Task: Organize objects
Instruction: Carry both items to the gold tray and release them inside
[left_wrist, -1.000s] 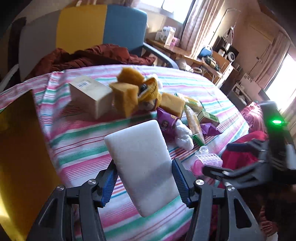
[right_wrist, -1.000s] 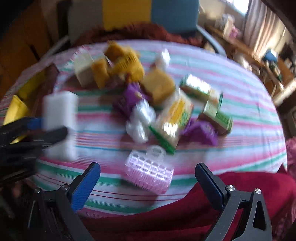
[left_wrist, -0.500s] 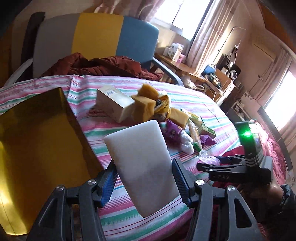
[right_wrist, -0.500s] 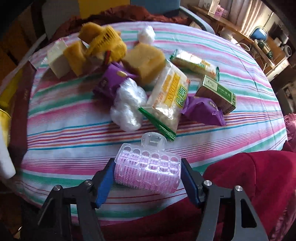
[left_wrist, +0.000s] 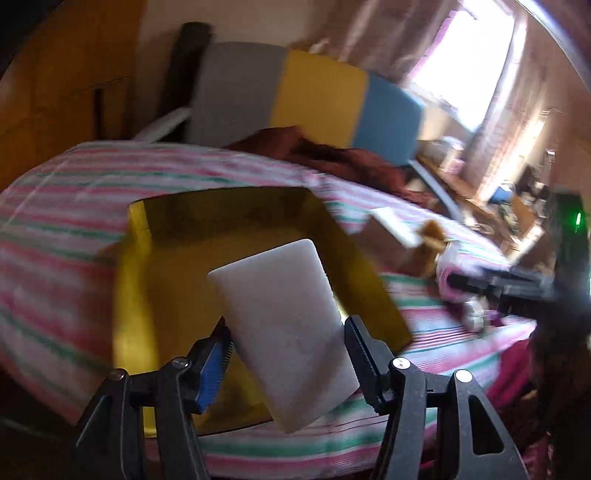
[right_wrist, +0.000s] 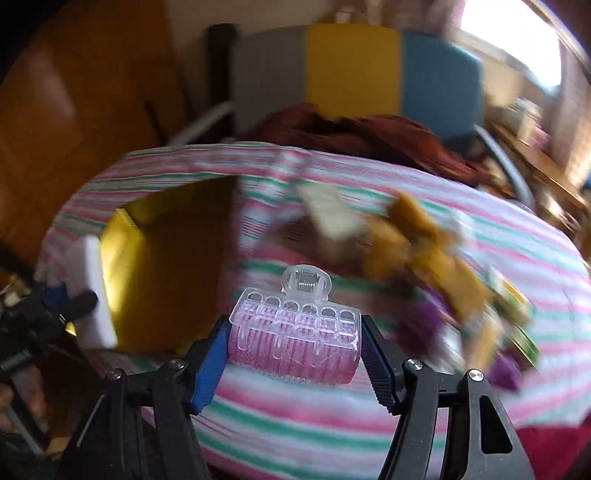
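Clamping a white foam block (left_wrist: 284, 328) between its jaws, the left gripper (left_wrist: 286, 354) holds it tilted over the open yellow box (left_wrist: 133, 280), the landmark on the near left of the striped tablecloth (left_wrist: 55, 229). The right gripper (right_wrist: 293, 350) is closed on a pink hair roller (right_wrist: 295, 338) with a clear clip, held above the cloth just right of the box. Beyond the box to its right lies a blurred heap: a pale carton (right_wrist: 332, 218), yellow sponges (right_wrist: 413, 229) and purple packets (right_wrist: 424, 317). Behind the box, past the cloth's far edge, dark red fabric (left_wrist: 332, 155) is draped before a chair with grey, yellow and blue panels (left_wrist: 321, 96). Farther right, a bright window (left_wrist: 465, 70) and curtains.
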